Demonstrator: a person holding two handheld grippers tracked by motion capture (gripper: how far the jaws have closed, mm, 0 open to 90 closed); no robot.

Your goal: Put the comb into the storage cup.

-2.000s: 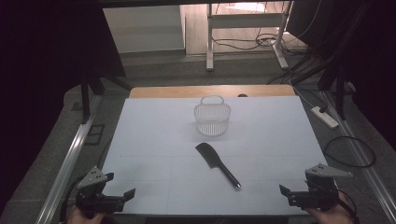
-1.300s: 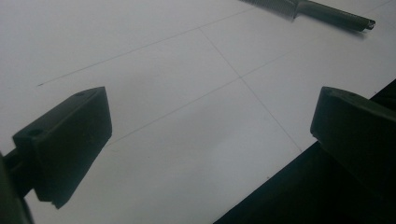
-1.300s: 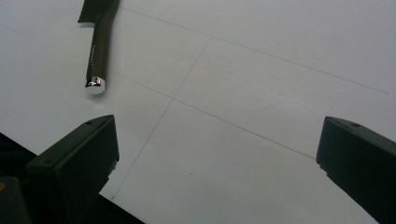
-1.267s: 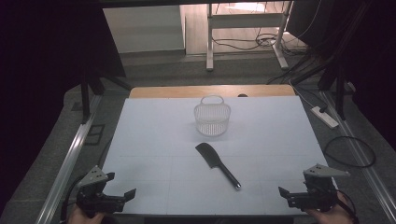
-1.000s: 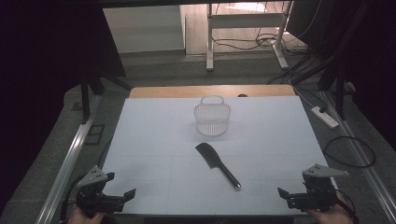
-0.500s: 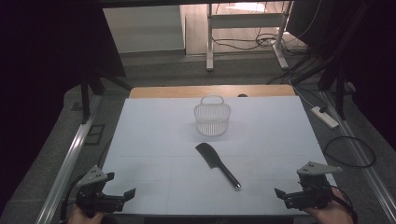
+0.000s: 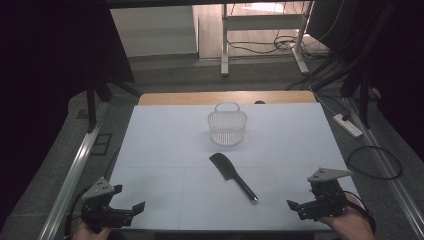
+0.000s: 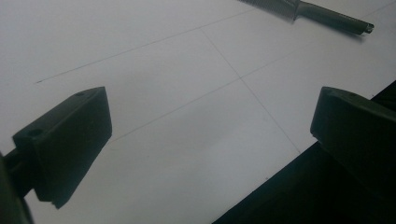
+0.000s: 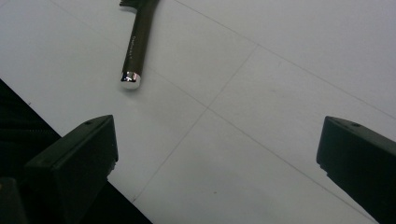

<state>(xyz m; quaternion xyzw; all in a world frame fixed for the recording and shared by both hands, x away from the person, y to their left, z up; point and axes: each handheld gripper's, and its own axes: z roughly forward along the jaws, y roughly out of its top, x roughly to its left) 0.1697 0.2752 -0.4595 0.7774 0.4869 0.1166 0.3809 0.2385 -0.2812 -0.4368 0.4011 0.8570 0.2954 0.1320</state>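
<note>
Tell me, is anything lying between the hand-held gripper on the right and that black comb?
Nothing visible. Bare white table lies between the right hand-held gripper and the comb, whose handle end points toward it. The basket stands farther back, beyond the comb.

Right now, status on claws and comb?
Left claw open, right claw open, both empty. Comb flat mid-table, untouched. Basket behind it, path clear.

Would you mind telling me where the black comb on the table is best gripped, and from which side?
Probably by its slim round handle, not the broad toothed head. The comb lies flat, its chrome-capped handle end pointing toward the person's right, and the open right gripper is nearer to it. I would come from above on that side, jaws straddling the handle crosswise.
</note>
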